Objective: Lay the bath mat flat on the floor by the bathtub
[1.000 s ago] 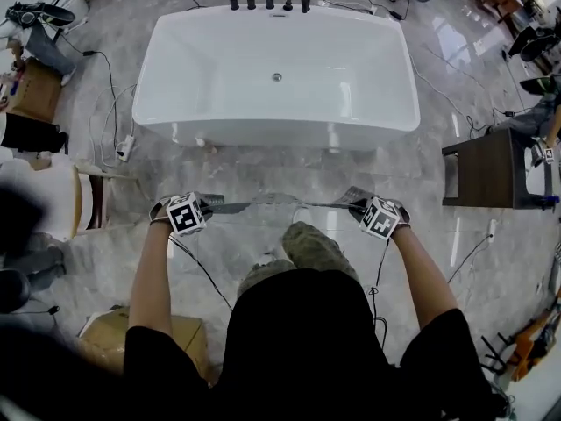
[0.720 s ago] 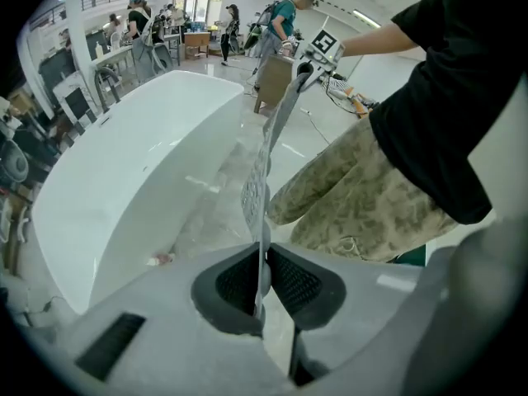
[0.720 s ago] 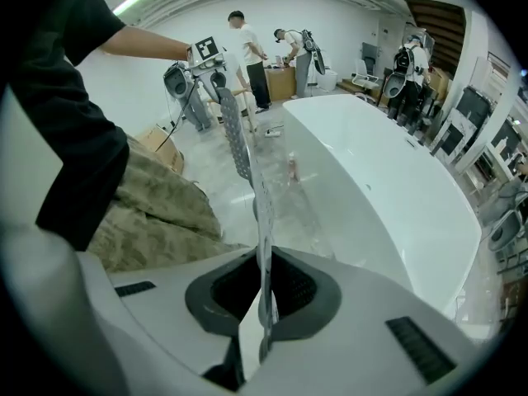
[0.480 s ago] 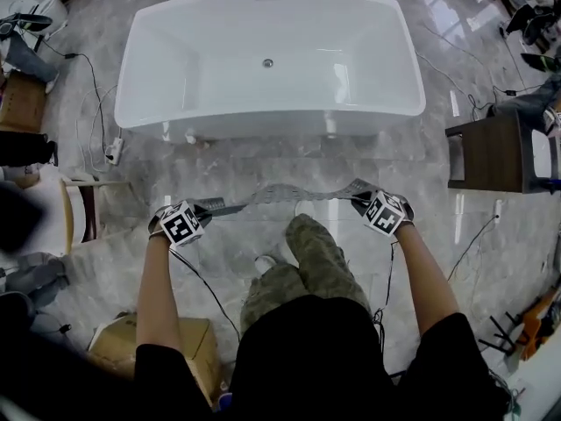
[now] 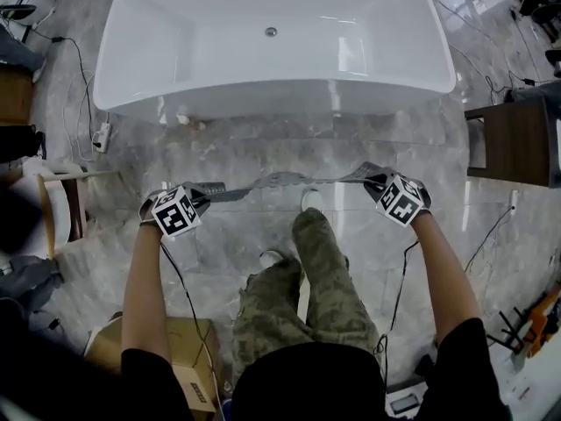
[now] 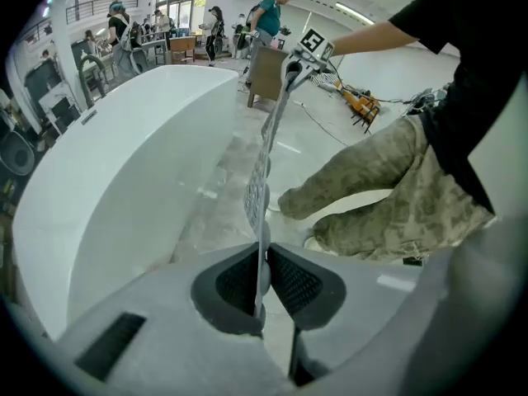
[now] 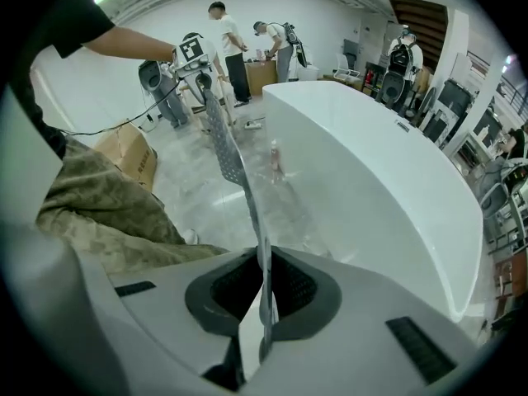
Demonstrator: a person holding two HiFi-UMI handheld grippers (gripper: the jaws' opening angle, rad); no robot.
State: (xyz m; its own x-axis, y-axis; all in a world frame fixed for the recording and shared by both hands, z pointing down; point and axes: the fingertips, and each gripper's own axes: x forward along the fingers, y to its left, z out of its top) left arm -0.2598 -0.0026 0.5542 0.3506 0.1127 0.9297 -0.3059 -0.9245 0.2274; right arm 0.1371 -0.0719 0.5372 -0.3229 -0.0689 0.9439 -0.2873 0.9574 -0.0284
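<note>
Seemingly marble floor [image 5: 263,152], dark table [image 5: 513,143]

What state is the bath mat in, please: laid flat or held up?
Held up: the bath mat is stretched between the left gripper and the right gripper.

Grey perforated bath mat [image 5: 289,182] — stretched edge-on, hanging above floor, beside white bathtub [image 5: 272,42]

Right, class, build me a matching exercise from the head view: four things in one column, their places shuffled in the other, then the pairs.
1 bath mat
2 bathtub
3 cardboard box
4 dark table

A at the right edge
B stretched between the left gripper and the right gripper
C across the top
D bottom left, beside the person's arm

Pairs: 1-B, 2-C, 3-D, 4-A
</note>
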